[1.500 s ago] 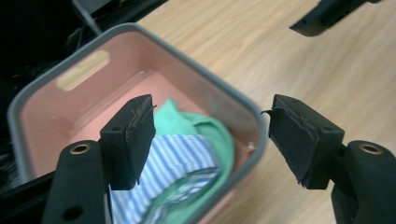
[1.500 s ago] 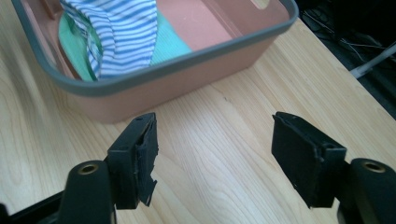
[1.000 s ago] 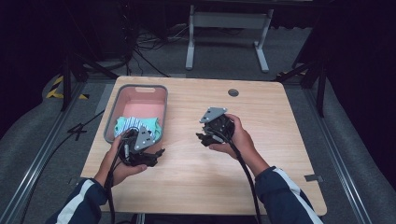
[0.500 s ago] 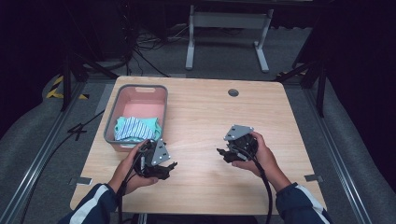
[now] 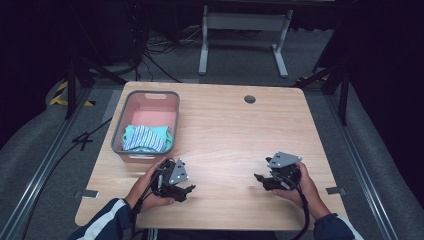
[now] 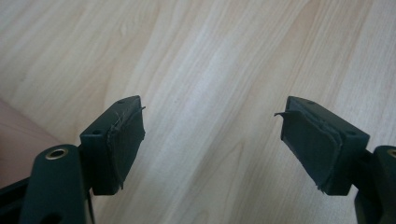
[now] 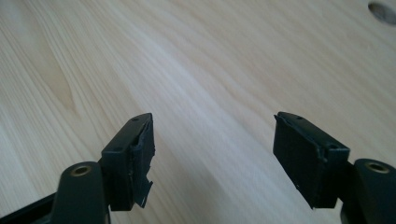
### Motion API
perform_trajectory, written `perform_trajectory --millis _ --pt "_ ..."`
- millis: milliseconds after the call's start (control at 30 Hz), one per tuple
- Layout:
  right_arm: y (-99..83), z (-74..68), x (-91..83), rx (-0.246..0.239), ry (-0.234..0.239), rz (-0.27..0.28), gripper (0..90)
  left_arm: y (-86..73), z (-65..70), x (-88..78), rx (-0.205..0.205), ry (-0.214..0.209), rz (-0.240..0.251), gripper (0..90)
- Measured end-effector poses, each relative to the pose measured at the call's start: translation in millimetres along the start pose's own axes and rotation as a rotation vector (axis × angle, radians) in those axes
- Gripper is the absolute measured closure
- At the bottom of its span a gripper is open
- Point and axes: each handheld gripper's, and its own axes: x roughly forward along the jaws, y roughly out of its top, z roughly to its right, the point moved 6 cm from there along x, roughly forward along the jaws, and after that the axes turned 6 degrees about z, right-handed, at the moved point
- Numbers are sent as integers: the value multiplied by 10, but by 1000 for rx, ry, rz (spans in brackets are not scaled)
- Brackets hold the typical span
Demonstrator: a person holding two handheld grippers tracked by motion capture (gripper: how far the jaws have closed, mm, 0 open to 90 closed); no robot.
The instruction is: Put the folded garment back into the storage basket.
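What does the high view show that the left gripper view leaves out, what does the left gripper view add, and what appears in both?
High view alone: a pink basket with grey rim at the table's left side, holding striped folded cloth; the right gripper in the person's right hand; a round hole near the far edge. Left gripper view alone: the frayed black pads on its jaws, standing wide apart with nothing between. Both: the left gripper and the light wooden table.
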Motion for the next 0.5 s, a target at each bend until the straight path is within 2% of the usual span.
perform_trajectory --millis 100,167,233,267,367,400,467,500 --pt "-202 57 -47 39 -6 1 292 -69 23 45 -14 -5 -9 213" --pt "-335 100 -81 86 2 0 287 -110 42 78 -25 -18 -4 213" --pt "-422 123 -107 95 -1 3 280 -162 57 123 -47 -33 -10 212" --pt "-482 145 -124 111 -8 9 280 -193 64 147 -45 -40 -18 206" --pt "-613 198 -135 176 -22 25 261 -237 30 158 -129 -53 -2 178" --pt "-641 208 -135 203 -14 48 260 -253 24 163 -152 -65 8 176" --pt "-663 231 -138 233 -4 46 239 -298 7 182 -215 -93 43 167" --pt "-665 236 -137 239 -4 42 230 -306 -6 177 -221 -86 37 160"
